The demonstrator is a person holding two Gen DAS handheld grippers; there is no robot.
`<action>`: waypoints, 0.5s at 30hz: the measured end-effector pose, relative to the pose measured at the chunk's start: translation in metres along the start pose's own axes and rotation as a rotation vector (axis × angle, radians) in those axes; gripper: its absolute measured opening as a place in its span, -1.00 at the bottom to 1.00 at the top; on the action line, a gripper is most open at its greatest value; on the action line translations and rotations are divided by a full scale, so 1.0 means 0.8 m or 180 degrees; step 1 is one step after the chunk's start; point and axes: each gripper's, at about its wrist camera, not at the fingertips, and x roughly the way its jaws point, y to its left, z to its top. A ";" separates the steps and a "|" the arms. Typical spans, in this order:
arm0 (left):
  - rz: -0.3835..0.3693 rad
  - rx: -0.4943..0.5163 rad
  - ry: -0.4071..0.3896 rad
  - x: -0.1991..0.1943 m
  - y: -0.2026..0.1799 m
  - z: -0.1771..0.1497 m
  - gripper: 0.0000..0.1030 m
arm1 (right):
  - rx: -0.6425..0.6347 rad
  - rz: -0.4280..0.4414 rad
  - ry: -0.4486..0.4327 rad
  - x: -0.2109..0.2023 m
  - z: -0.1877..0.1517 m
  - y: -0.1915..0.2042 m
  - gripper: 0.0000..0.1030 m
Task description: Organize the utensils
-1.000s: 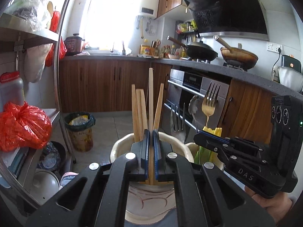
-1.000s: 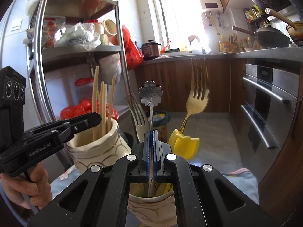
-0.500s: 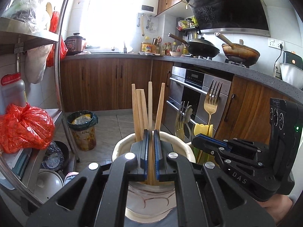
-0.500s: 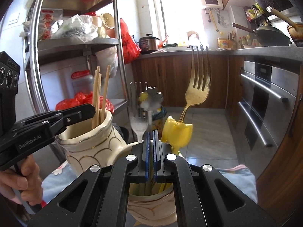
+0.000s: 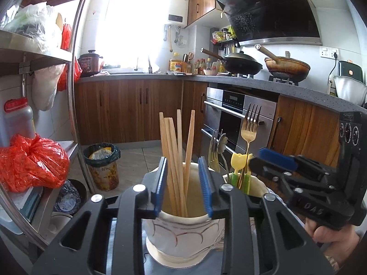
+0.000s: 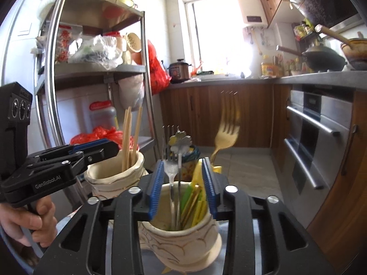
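Note:
Several wooden chopsticks stand in a cream ceramic jar. My left gripper sits over the jar's rim; its jaws are opening, the chopsticks rise between them and the blue pads do not press. Beside it a second cream jar holds a flower-handled spoon, a silver fork and a gold fork with a yellow handle. My right gripper straddles that jar, jaws opening, with the spoon and fork loose between the pads. Each wrist view also shows the other gripper from the side.
A steel shelf rack with bags and a red plastic bag stands at the left. A lined bin is on the floor behind. An oven and a counter with two woks run along the right. A hand holds the left gripper.
Both grippers were shut, the left on a chopstick and the right on the spoon handle. Both have since let go and spread their jaws. The chopstick and spoon have sunk into their jars.

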 end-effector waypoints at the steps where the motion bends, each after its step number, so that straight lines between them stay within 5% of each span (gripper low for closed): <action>1: 0.0012 -0.0011 -0.0026 -0.005 0.002 0.001 -0.28 | 0.0007 -0.0031 -0.0037 -0.006 -0.001 -0.002 0.06; 10: 0.0104 0.0049 -0.0225 -0.054 0.001 -0.013 0.55 | 0.0030 -0.0151 -0.0205 -0.058 -0.017 -0.010 0.74; 15: 0.0106 -0.0018 -0.0303 -0.082 0.004 -0.031 0.88 | 0.0023 -0.0242 -0.0229 -0.079 -0.042 -0.012 0.87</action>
